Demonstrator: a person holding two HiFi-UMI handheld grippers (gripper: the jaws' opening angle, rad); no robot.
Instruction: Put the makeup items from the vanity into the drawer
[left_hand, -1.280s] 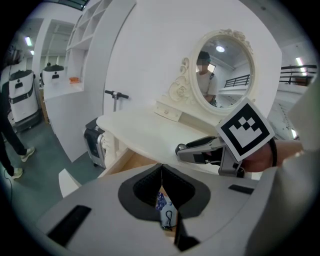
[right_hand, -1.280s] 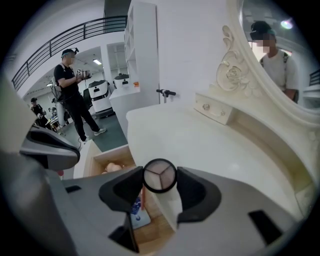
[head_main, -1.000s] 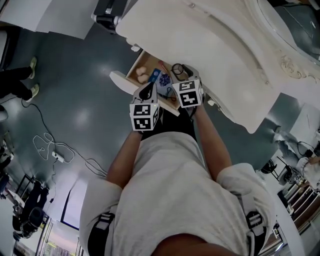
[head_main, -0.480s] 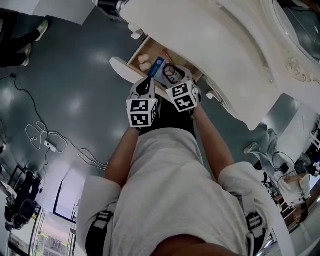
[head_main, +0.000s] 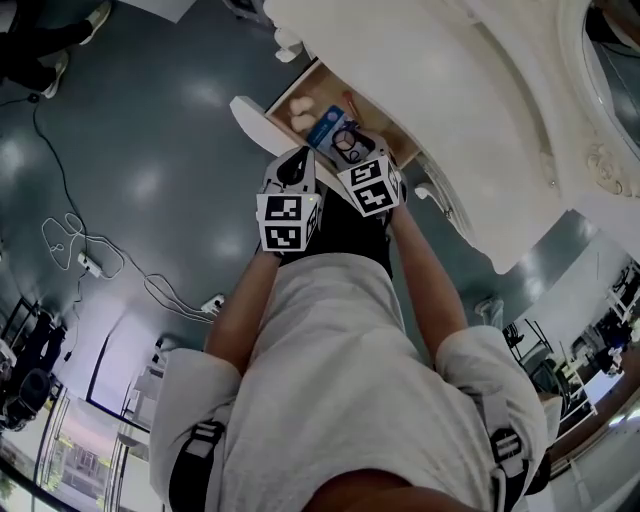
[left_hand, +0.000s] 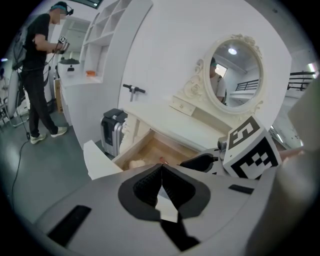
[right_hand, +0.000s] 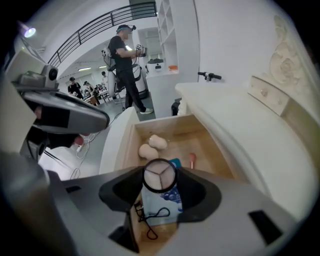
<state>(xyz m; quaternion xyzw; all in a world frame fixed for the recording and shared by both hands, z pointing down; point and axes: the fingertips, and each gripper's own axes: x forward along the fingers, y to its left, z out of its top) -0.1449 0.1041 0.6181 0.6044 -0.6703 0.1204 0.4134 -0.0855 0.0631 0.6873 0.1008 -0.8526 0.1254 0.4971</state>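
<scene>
A person standing at a white vanity (head_main: 430, 80) holds the right gripper (right_hand: 160, 186) over the near end of its open drawer (right_hand: 127, 145). The jaws are clenched on a small round compact (right_hand: 159, 175) with a black rim and a three-part beige face. Over the past second the pair of grippers barely shifts against the drawer. The head camera swings instead, and the drawer's contents come a little clearer of the left gripper (left_hand: 161, 172). That gripper hangs alongside with its jaws pressed together and nothing between them. The compact remains in the air above the drawer, not yet set down. Below it lie a blue packet (right_hand: 162, 202) and a black eyelash curler (right_hand: 152, 220), with two beige sponges (right_hand: 152, 146) and a small pink tube (right_hand: 192, 160) further in. The carry looks complete and only the release appears to be left: a short drop into the crowded near end, where the compact would probably land on the packet or the curler rather than on bare wood. No further makeup shows on the parts of the vanity top that are in view.
</scene>
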